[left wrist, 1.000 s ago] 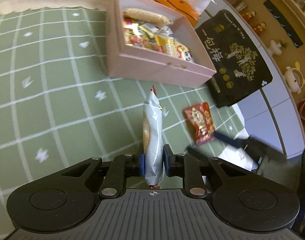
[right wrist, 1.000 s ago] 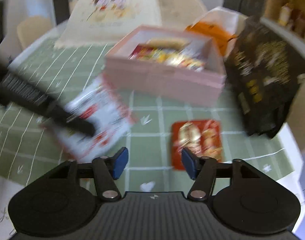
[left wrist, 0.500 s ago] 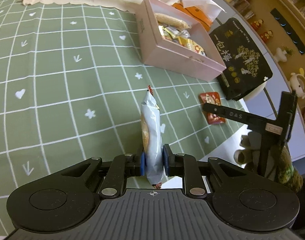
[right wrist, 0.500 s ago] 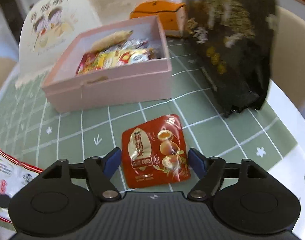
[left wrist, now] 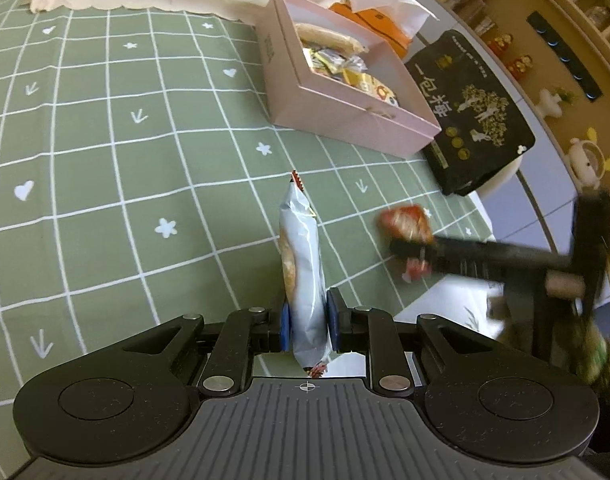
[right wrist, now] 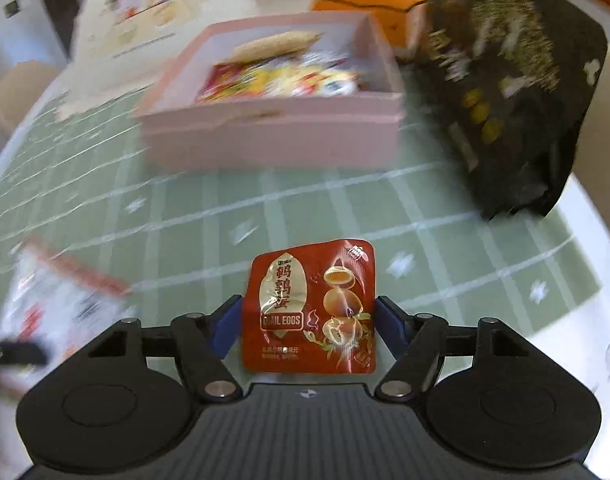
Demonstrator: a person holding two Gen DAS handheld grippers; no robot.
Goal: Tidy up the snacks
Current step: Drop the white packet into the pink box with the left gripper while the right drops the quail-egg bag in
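The left gripper [left wrist: 308, 322] is clamped on a silver snack packet [left wrist: 302, 276], held edge-on at the lower centre of the left wrist view above the green checked tablecloth [left wrist: 105, 160]. The right gripper [right wrist: 308, 324] grips a red quail egg pouch [right wrist: 309, 308] between its blue pads [right wrist: 227, 326] at the lower centre of the right wrist view; in the left wrist view this pouch appears blurred at right of centre. The pink box [left wrist: 345, 116], filled with snacks, sits in the upper centre of both views, with a black bag [left wrist: 475, 116] just to its right and an orange tissue box [right wrist: 365, 4] behind it.
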